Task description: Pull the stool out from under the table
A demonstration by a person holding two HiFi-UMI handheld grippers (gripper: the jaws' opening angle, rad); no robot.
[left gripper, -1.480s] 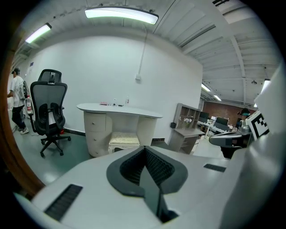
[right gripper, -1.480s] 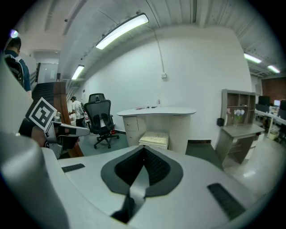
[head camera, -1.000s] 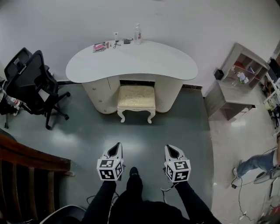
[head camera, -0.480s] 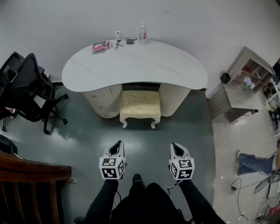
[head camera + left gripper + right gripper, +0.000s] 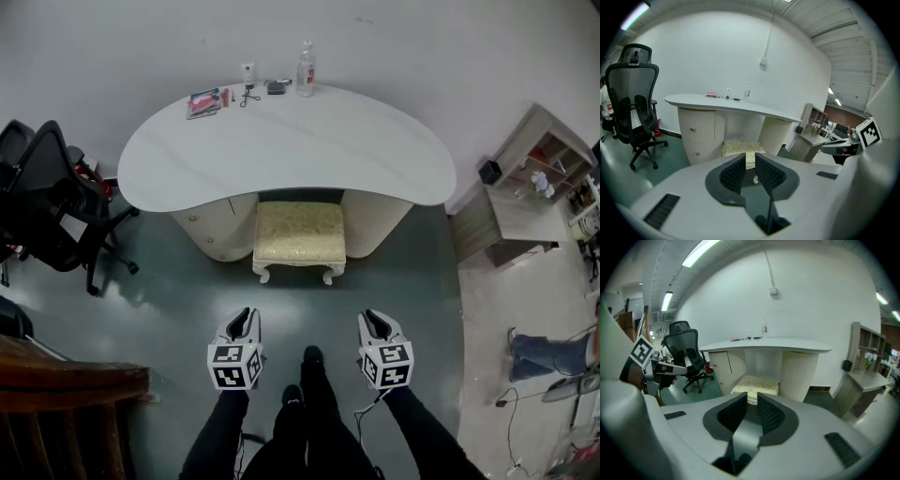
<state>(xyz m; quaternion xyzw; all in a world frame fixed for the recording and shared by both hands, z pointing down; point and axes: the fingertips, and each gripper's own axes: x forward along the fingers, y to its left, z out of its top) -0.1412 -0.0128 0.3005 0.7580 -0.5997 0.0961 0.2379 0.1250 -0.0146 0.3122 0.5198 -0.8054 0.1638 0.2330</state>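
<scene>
Stool [image 5: 300, 232] not yet touched — the approach is the step in hand. Nearest, the left gripper [image 5: 242, 317] and right gripper [image 5: 373, 319] hang over the floor, jaws just opening, nothing between them. Well ahead, it sits half under the table [image 5: 375, 150] — next, probably reach its front and clamp.

Bright, even light from ceiling strip lamps [image 5: 699, 252] leaves soft glare on the green floor [image 5: 286, 305] before the bench [image 5: 281, 141], while both fisheye gripper views bend and darken at the corners.
</scene>
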